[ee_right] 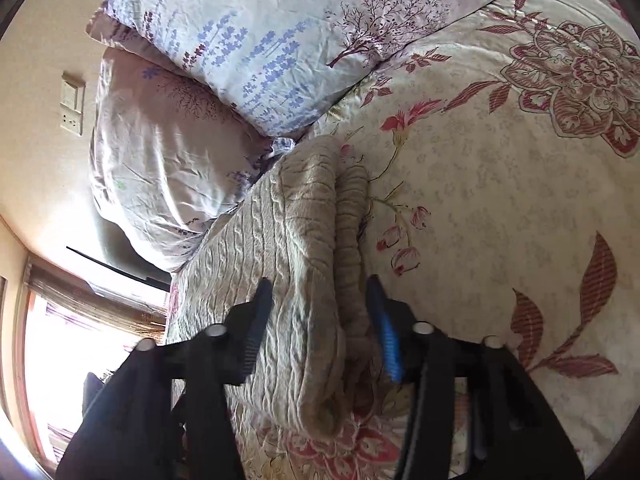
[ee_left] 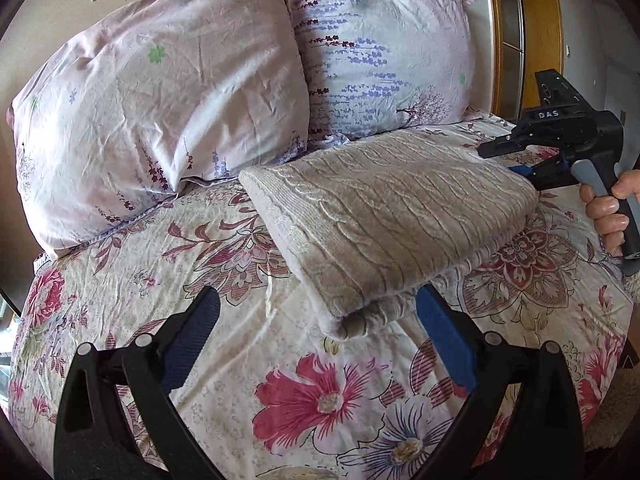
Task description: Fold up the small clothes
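A beige cable-knit sweater (ee_left: 384,216) lies folded into a rectangle on the floral bedsheet (ee_left: 208,280). My left gripper (ee_left: 316,320) is open, its jaws wide apart just before the sweater's near corner, touching nothing. My right gripper (ee_right: 316,320) is open, its jaws on either side of the sweater's (ee_right: 296,248) folded edge, one above the cloth and one by the sheet. It also shows in the left wrist view (ee_left: 516,160) at the sweater's far right edge, held by a hand.
Two lilac flowered pillows (ee_left: 160,112) (ee_left: 384,52) lean against the wall behind the sweater. A wooden door frame (ee_left: 508,32) stands at the right. A bright window (ee_right: 80,340) shows past the bed's edge in the right wrist view.
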Demonstrator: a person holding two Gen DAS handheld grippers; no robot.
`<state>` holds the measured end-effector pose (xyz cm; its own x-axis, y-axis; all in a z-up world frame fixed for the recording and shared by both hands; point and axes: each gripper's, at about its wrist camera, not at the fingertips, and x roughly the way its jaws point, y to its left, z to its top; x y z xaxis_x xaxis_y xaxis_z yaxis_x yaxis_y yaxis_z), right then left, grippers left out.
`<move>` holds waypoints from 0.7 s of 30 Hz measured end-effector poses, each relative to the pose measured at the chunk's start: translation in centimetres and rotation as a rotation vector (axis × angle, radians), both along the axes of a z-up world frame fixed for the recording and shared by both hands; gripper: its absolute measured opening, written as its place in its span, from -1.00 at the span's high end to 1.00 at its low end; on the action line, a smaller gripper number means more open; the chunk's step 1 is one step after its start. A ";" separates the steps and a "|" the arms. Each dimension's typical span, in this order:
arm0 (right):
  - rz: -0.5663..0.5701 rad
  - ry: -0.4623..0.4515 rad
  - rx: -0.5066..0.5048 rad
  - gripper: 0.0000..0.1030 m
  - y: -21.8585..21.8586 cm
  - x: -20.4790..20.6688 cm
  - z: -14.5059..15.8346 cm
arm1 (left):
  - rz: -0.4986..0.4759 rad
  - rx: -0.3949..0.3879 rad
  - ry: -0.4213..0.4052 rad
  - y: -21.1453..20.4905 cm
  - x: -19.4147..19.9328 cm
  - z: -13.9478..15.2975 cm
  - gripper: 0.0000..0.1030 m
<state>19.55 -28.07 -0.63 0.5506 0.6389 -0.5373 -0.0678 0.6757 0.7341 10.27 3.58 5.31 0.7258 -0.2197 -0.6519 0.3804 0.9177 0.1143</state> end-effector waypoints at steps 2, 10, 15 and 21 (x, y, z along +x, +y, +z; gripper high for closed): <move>0.007 -0.015 0.019 -0.18 -0.5 -1.3 -0.2 | 0.009 0.026 0.003 -0.4 0.2 -0.1 -0.91; 0.051 -0.039 -0.010 0.20 0.2 -4.5 -1.5 | 0.116 0.182 0.045 -0.9 2.1 -1.3 -0.90; 0.069 -0.060 -0.046 0.62 1.4 -4.7 -1.6 | 0.182 0.134 0.070 0.3 3.2 -0.9 -0.86; 0.062 -0.160 -0.124 0.69 2.6 -6.1 0.9 | 0.259 0.005 0.204 2.7 4.7 -1.6 -0.77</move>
<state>13.47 -25.51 0.24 0.5969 0.6086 -0.5228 -0.2206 0.7510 0.6224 14.98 6.25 3.74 0.6117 -0.0410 -0.7900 0.1497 0.9866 0.0647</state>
